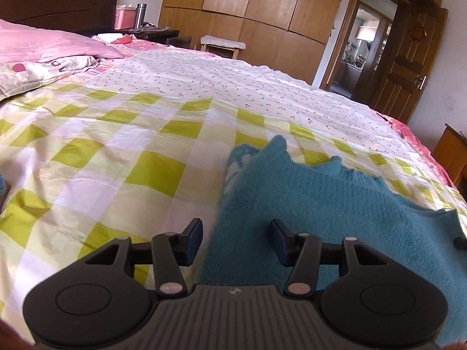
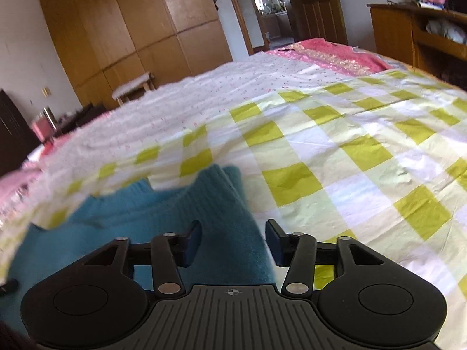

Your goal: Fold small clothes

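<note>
A teal knitted sweater (image 1: pixel 335 204) lies on the bed (image 1: pixel 116 145), on a sheet of green-and-white checks. Its left edge runs between the spread fingers of the left gripper (image 1: pixel 236 240), which pinch nothing. In the right wrist view the sweater (image 2: pixel 175 213) reaches up between the parted fingers of the right gripper (image 2: pixel 233 240), and the pads do not press on it. Beyond the checks lies a white flowered sheet (image 1: pixel 233 78), then pink pillows (image 1: pixel 43 46), a wooden wardrobe (image 1: pixel 262 8) and an open door (image 1: pixel 408 58).
</note>
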